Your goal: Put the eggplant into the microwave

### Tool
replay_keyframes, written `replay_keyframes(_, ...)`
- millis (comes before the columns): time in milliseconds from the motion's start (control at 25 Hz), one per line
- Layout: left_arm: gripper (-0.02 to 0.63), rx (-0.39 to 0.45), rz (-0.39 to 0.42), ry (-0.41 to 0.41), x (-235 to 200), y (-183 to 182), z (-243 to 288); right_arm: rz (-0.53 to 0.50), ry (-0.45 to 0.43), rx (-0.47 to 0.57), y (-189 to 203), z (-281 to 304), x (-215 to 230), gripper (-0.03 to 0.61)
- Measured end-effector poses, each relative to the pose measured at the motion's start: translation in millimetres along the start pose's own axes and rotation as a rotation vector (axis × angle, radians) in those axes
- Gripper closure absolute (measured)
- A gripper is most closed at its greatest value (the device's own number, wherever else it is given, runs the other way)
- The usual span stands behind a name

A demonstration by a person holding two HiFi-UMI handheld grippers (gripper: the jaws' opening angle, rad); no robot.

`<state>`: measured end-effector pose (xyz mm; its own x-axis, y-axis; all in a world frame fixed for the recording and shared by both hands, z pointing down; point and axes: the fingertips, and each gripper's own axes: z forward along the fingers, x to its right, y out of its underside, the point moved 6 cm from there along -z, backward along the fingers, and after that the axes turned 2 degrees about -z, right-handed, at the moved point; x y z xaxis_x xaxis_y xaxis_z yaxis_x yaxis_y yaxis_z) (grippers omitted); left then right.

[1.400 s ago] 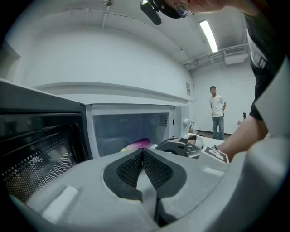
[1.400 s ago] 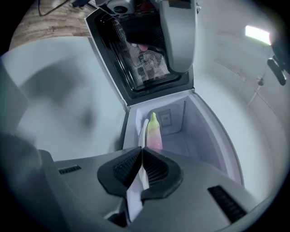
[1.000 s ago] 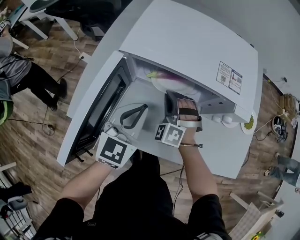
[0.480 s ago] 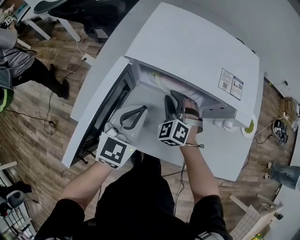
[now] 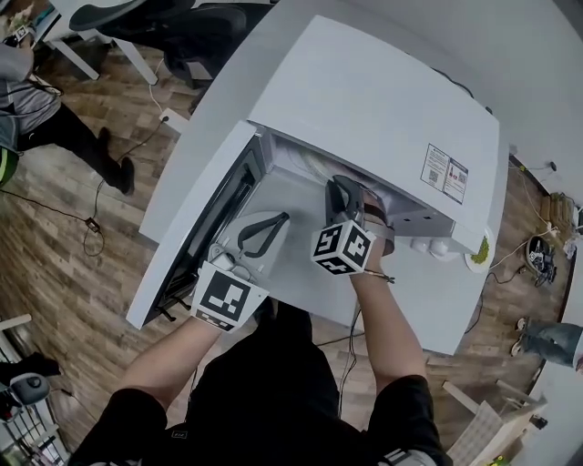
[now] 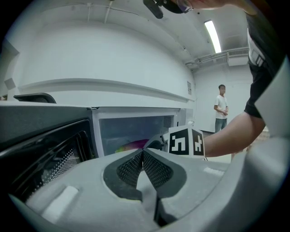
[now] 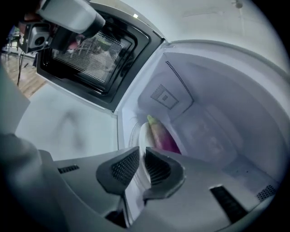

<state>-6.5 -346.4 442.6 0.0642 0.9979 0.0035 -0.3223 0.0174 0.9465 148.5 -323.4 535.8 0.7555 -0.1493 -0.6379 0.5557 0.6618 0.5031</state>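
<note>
The white microwave [image 5: 383, 100] stands with its door [image 5: 200, 237] swung open to the left. Inside, the purple eggplant [image 7: 163, 136] with a green stem lies on a white plate [image 7: 143, 133]; the left gripper view shows the eggplant [image 6: 131, 146] too. My right gripper [image 5: 344, 193] reaches into the oven's mouth. Its jaws have just been closing and a narrow gap is left at the right gripper [image 7: 142, 163]; the plate's rim lines up with that gap, and no pad presses on it. My left gripper [image 5: 278, 221] rests in front of the door, shut and empty, its tips touching [image 6: 143, 154].
The microwave sits on a white table [image 5: 428, 300]. A small plate with something green [image 5: 478, 250] lies at the table's right edge. A person [image 6: 221, 106] stands far off, another person [image 5: 55, 127] is at the left, and a dark chair [image 5: 173, 27] is near the table's far end.
The right gripper has rolled, its marker cube turning, and has edged a little deeper into the oven's mouth. The left gripper has stayed where it was.
</note>
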Motion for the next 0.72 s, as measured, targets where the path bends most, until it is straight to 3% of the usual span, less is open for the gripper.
replay_keyframes(200, 0.604, -0.008, -0.016, -0.007, -3, -3, 0, 0.046, -0.02, -0.007, 1, 10, 12, 0.525)
replay_keyframes(400, 0.604, -0.003, -0.082, 0.007, -1, -8, -9, 0.111, -0.017, 0.006, -1, 10, 18, 0.515)
replay_keyframes(720, 0.604, 0.04, -0.21, 0.038, 20, -12, -57, 0.196, -0.012, 0.04, -14, -53, 2, 0.511)
